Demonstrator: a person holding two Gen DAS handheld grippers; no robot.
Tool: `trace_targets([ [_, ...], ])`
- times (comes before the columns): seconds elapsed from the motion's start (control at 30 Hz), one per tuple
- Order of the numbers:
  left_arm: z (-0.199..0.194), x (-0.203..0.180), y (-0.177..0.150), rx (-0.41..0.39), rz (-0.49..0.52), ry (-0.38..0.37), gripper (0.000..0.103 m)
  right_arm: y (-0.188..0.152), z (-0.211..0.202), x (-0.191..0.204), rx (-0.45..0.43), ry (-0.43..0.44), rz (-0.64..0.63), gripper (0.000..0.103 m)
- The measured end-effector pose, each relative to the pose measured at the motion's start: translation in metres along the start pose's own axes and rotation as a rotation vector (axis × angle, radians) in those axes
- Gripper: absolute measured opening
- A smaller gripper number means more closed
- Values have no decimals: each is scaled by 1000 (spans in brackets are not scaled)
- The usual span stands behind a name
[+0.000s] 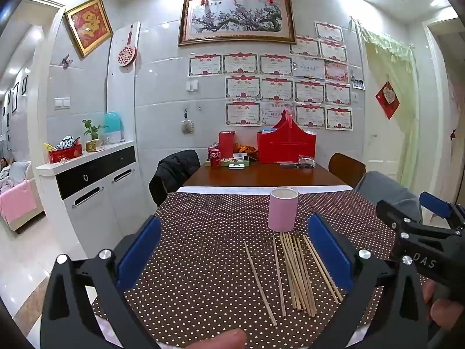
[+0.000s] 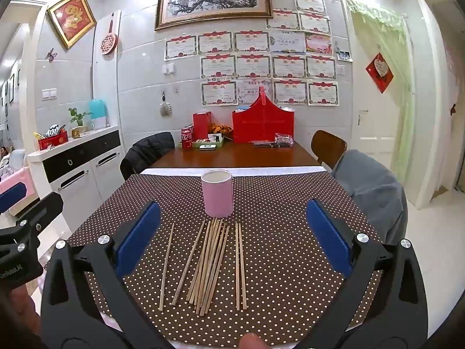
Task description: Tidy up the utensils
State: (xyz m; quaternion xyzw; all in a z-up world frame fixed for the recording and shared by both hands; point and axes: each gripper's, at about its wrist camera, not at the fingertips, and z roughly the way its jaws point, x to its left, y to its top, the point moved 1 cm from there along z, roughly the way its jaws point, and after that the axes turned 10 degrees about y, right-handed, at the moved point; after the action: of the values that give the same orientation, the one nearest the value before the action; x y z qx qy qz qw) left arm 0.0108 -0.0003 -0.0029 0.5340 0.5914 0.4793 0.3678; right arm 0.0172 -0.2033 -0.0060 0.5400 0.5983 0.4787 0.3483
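Several wooden chopsticks (image 1: 296, 273) lie side by side on the brown dotted tablecloth (image 1: 203, 232), just in front of an upright pink cylindrical holder (image 1: 283, 209). In the right wrist view the chopsticks (image 2: 209, 264) lie between my fingers, and the pink holder (image 2: 218, 192) stands behind them. My left gripper (image 1: 234, 250) is open and empty above the cloth, left of the chopsticks. My right gripper (image 2: 232, 235) is open and empty, hovering over the chopsticks. The right gripper also shows in the left wrist view (image 1: 412, 218).
The bare wooden table (image 1: 261, 174) holds a red bag (image 1: 286, 145), cola cans (image 1: 214, 157) and a tray at the far end. Chairs stand on both sides: one with a black jacket (image 1: 174, 171), one with a grey cover (image 2: 375, 192). A white cabinet (image 1: 96, 186) is at the left.
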Motion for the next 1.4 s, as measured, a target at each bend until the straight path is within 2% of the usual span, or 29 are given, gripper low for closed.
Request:
trace_targets([
  [1.4, -1, 5, -2, -15, -8, 4, 99, 6, -9, -3, -27, 0, -2, 98],
])
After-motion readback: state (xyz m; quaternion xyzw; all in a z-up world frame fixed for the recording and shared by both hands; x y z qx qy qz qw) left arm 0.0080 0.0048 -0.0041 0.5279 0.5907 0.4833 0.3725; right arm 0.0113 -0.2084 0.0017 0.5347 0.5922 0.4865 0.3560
